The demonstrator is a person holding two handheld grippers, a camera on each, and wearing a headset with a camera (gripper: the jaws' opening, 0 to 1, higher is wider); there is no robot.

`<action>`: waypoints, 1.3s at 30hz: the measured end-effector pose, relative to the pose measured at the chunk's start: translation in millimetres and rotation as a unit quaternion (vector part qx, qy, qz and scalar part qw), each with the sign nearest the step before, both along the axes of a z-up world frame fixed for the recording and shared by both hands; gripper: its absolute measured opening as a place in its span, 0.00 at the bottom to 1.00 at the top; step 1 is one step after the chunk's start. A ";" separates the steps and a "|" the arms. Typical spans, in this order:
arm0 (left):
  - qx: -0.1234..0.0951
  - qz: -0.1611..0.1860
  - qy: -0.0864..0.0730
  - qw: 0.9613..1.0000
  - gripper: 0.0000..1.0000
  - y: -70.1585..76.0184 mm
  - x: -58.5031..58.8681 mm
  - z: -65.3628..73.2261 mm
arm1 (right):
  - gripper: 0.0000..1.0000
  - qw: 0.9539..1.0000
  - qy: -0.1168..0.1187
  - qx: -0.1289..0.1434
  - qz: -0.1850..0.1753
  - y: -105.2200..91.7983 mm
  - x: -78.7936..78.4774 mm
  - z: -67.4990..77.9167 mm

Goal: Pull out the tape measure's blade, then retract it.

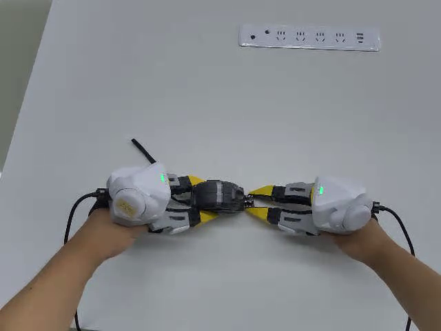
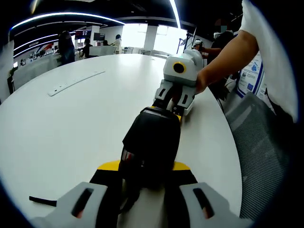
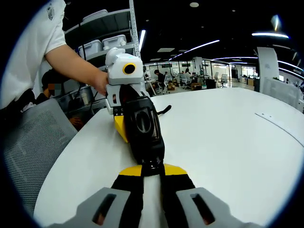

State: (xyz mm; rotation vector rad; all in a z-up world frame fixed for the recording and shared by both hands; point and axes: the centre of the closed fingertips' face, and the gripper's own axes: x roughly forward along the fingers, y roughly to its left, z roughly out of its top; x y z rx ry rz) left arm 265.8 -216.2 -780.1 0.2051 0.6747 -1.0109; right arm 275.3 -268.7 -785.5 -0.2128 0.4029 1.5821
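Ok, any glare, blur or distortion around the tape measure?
Head view: even light, soft shadows, tape measure sharp on the white table. Left gripper view: fisheye bending, glare from the window behind, tape measure dark. Right gripper view: fisheye bending, bright ceiling strips, tape measure sharp.

A white table point(image 1: 207, 89) with a smooth, matte top carries everything. A long white power strip point(image 1: 309, 37) lies flat near its far edge. A thin black strap point(image 1: 143, 151) lies on the surface closer in, to the left. The dark tape measure point(image 1: 217, 196) sits low at the middle, possibly resting on the tabletop; contact is unclear.
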 end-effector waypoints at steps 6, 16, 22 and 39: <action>0.001 0.000 0.000 1.000 0.30 0.1 -0.2 0.0 | 0.12 1.000 0.003 0.001 -0.003 -0.1 0.9 0.5; 0.002 -0.002 -0.002 1.000 0.30 0.2 -1.0 -0.1 | 0.12 1.000 -0.001 0.002 0.000 0.6 1.3 0.4; 0.002 -0.002 -0.001 1.000 0.29 0.4 -1.0 -0.4 | 0.12 1.000 -0.001 0.001 0.001 -0.6 0.6 1.0; 0.005 -0.005 -0.002 1.000 0.29 0.6 -1.4 -1.2 | 0.12 1.000 0.001 0.000 -0.011 -10.6 1.8 0.5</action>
